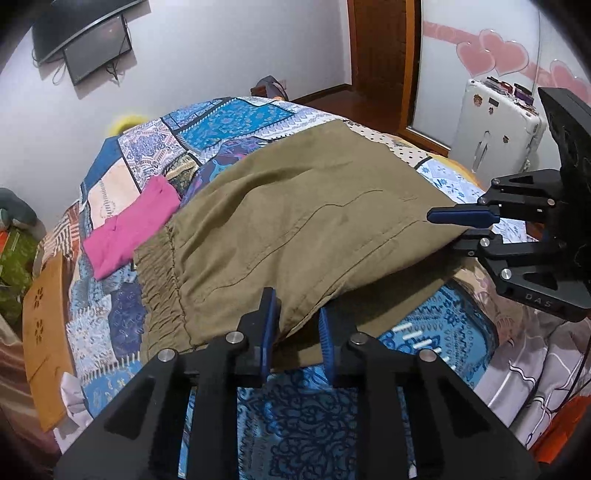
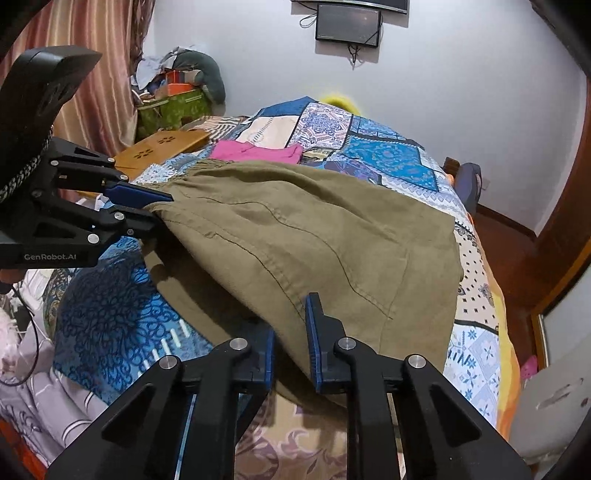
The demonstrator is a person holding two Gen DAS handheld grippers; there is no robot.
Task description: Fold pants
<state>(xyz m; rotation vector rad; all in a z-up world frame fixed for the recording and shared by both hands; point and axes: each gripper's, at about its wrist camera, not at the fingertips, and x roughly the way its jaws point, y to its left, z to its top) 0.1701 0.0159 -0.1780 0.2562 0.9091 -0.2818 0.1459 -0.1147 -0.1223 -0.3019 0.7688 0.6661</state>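
L gripper [image 1: 295, 332] & R gripper [image 2: 290, 339] each pinch khaki pants' [image 1: 303, 221] near edge; one fold apparently in, more folds left.

We see patchwork quilt [image 1: 229, 122] covering bed; folded pink garment [image 1: 129, 229] lying on it; wooden tray [image 1: 44, 332] at bed edge; dark screen [image 2: 347, 26] on wall; white suitcase [image 1: 495, 125] beside wooden door [image 1: 384, 48]

Pants [image 1: 295, 221], pink cloth [image 1: 129, 229] on bed [image 1: 229, 122]
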